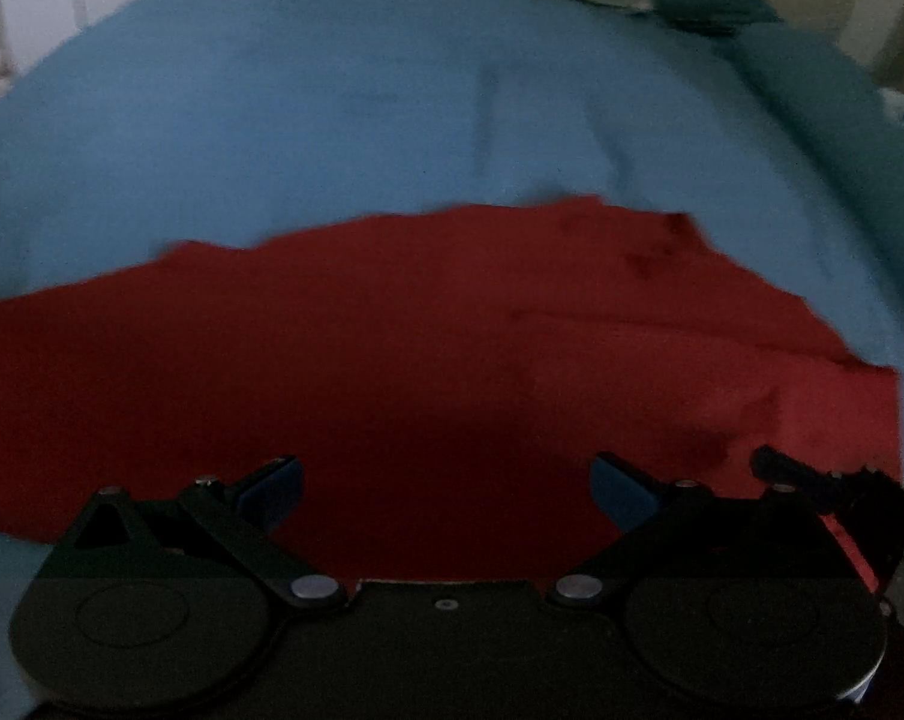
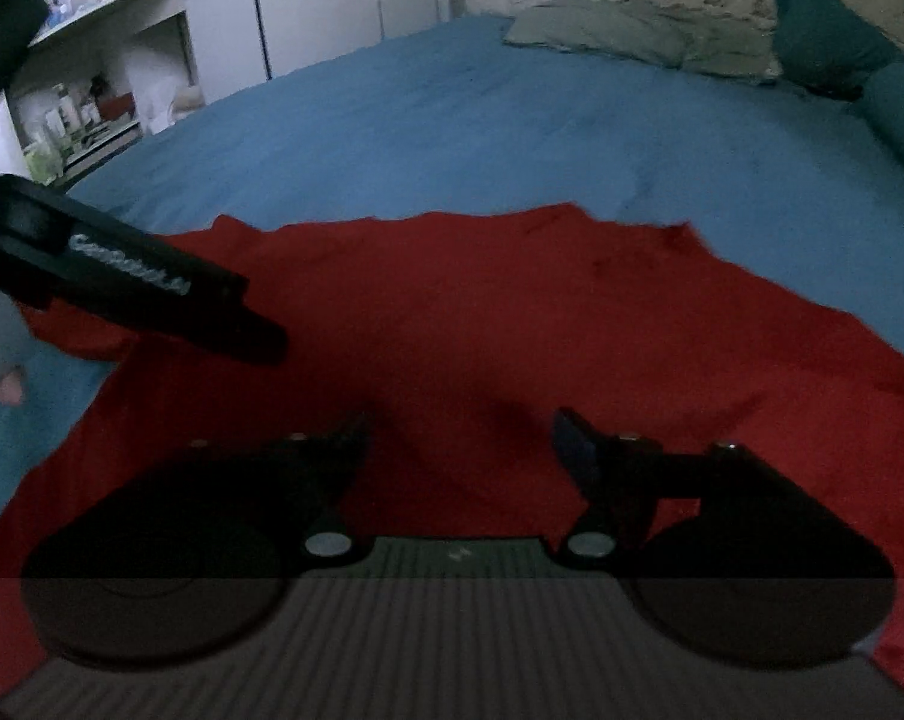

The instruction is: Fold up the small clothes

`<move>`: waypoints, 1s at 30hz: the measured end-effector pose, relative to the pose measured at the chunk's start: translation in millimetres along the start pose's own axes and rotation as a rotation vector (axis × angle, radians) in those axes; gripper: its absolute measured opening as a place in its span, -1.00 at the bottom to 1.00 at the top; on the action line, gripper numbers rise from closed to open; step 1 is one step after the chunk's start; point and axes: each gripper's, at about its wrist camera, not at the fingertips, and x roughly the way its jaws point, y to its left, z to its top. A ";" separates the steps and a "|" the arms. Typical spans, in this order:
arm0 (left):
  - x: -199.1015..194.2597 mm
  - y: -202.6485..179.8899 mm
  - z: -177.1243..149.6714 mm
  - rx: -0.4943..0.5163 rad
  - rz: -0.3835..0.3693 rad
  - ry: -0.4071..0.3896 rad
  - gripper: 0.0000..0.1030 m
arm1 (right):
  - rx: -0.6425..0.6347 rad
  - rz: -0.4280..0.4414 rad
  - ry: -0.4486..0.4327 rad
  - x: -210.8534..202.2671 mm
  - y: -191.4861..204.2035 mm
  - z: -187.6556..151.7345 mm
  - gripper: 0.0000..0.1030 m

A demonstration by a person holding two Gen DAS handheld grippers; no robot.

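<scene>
**Tech 1:** On the bed, where is the work item located, and what surface is noted?

**Tech 2:** A red garment (image 2: 511,324) is spread nearly flat on the blue bedsheet (image 2: 452,114). A soft, matte knit is indicated, with shallow creases. Its far edge is ragged and wavy; a small corner point is raised at the far right.

**Tech 1:** Jaw condition?

**Tech 2:** The left gripper (image 1: 446,489) is seen with its jaws wide apart above the red cloth, nothing between them; blue pads are fitted to its fingertips (image 1: 622,492). The right gripper (image 2: 460,450) is likewise spread, with only cloth visible below the gap. Contact with the fabric cannot be confirmed for either.

**Tech 1:** Clearance?

**Tech 2:** A broad stretch of bare sheet is available beyond the garment's far edge. Pale green pillows (image 2: 637,36) and a teal bolster (image 2: 895,114) are confined to the headboard end. A white shelf unit (image 2: 98,90) with small articles is positioned past the bed's left edge.

**Tech 1:** Markings?

**Tech 2:** White lettering is printed on the left gripper's black body as seen in the right wrist view; it is too blurred to be read.
</scene>
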 end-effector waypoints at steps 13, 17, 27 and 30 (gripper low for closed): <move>41.4 -61.8 -6.9 -0.041 -0.056 -0.039 -0.44 | 0.240 -0.271 0.061 -72.1 -71.4 -62.7 0.78; 55.3 -63.4 17.0 -0.052 -0.035 -0.090 -0.91 | 0.285 -0.374 0.072 -76.2 -78.9 -70.0 0.78; -22.3 -19.6 23.4 0.012 0.166 -0.366 -0.91 | 0.122 -0.655 0.104 -55.6 -102.1 -73.1 0.79; -10.6 -1.1 13.2 -0.013 0.177 -0.332 -0.91 | 0.084 -0.652 0.098 -40.0 -110.8 -65.7 0.79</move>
